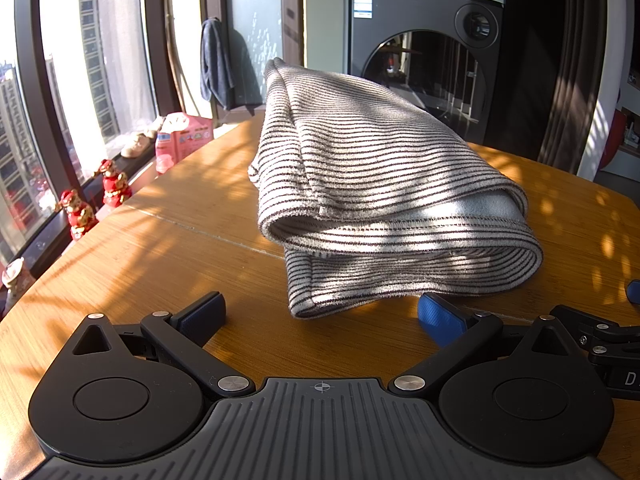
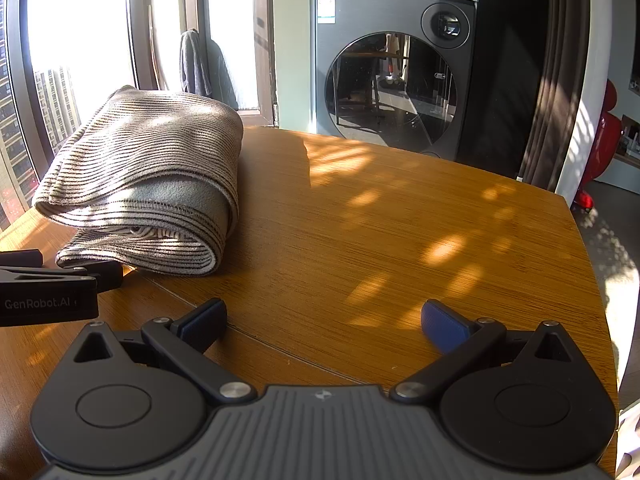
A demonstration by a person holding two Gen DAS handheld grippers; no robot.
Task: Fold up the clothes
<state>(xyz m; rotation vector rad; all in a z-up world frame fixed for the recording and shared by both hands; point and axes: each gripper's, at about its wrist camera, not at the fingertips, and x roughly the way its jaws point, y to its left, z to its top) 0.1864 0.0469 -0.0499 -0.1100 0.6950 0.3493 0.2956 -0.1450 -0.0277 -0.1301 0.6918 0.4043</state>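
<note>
Striped clothes (image 1: 372,184) lie folded in a soft, thick bundle on the wooden bench (image 1: 168,240). The cloth is grey-white with thin dark lines, and its plain grey inside shows at the near end. Sun and shadow fall across it.

The left tool (image 1: 322,318) sits low over the bench, just in front of the bundle's near edge. Its two blue pads (image 1: 440,318) are spread wide apart and hold nothing.

The right tool (image 2: 324,322) is over bare wood, with the bundle off to its left side. Its pads are spread wide too, and nothing is between them.

Behind the bench stands a grey washing machine (image 2: 394,68) with a round glass door. Tall windows (image 1: 92,60) are on the left.
</note>
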